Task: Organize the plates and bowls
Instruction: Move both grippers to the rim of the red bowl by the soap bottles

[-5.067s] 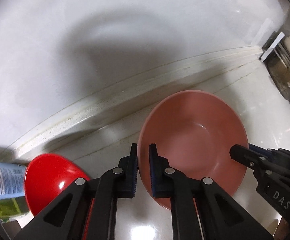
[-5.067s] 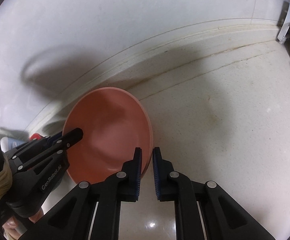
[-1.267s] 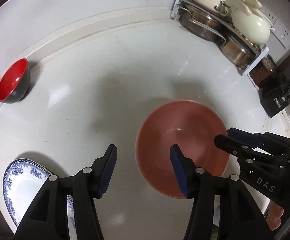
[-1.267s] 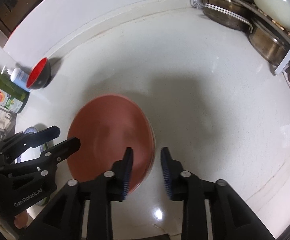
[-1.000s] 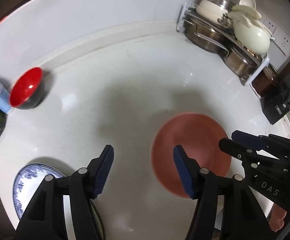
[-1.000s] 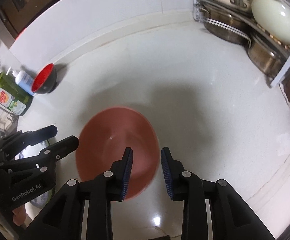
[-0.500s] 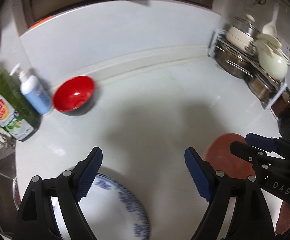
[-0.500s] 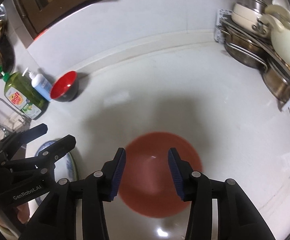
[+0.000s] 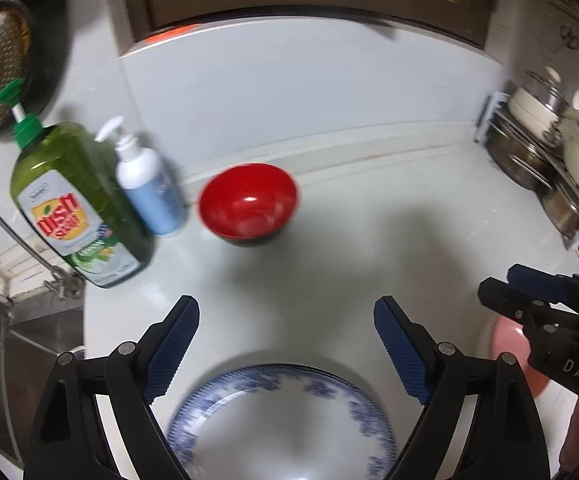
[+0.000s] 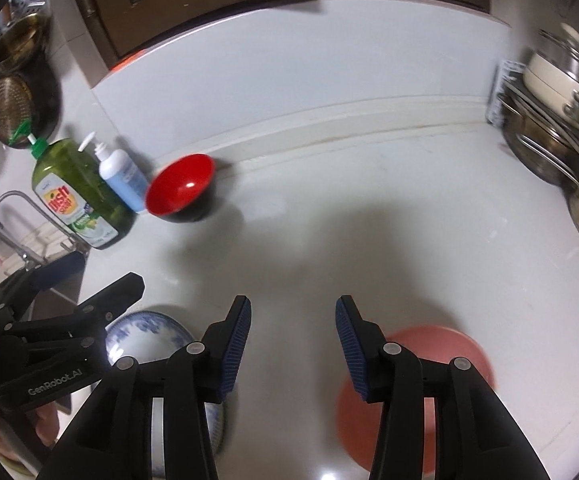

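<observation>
On the white worktop (image 9: 349, 248), nearest the person, lies the blue-and-white patterned ceramic plate (image 9: 281, 420), right under the left tool (image 9: 285, 344). Left tool's jaws have just been opening and stand wide, nothing between them, pads clear of the rim. Right tool (image 10: 293, 344) about half open, also empty; its jaws opened a little, then held. The salmon-pink plastic bowl (image 10: 465, 352) sits on the worktop beside and below it, touched by neither tool.

Likely step: go for the plate. Judgement: come down straight over the near rim, one pad above and one below, close firmly; glazed rim may slip.

Further back, the small red bowl with black outside (image 9: 249, 204) stands near the wall, just beside the blue pump bottle (image 9: 149, 188) and green dish-soap bottle (image 9: 77, 208). Pots rack (image 9: 549, 168) far right.
</observation>
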Available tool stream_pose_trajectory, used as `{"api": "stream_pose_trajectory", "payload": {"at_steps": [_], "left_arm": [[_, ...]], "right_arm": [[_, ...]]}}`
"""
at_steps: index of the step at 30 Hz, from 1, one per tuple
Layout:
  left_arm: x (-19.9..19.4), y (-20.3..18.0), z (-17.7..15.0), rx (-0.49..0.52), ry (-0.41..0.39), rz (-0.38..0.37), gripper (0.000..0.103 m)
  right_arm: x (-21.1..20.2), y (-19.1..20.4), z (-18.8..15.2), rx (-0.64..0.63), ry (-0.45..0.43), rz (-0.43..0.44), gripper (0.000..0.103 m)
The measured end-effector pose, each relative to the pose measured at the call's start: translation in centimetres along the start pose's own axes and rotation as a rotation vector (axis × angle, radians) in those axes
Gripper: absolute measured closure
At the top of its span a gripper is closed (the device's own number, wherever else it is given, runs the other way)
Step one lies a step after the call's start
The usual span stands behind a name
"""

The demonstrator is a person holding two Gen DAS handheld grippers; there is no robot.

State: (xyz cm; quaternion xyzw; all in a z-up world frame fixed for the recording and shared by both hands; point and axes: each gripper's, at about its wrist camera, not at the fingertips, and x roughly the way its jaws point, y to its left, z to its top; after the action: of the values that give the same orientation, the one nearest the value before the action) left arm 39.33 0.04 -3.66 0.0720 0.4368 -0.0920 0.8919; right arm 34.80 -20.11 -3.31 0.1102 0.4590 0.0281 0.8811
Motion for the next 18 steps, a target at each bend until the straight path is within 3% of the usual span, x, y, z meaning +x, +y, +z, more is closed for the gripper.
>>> {"api": "stream_pose_trajectory", "payload": {"at_steps": [18], "left_arm": [[5.3, 8.2, 4.0, -0.075, 0.014, 0.063, 0.014]], "right_arm": [[6.4, 6.5, 6.7, -0.029, 0.022, 0.012, 0.058]]}}
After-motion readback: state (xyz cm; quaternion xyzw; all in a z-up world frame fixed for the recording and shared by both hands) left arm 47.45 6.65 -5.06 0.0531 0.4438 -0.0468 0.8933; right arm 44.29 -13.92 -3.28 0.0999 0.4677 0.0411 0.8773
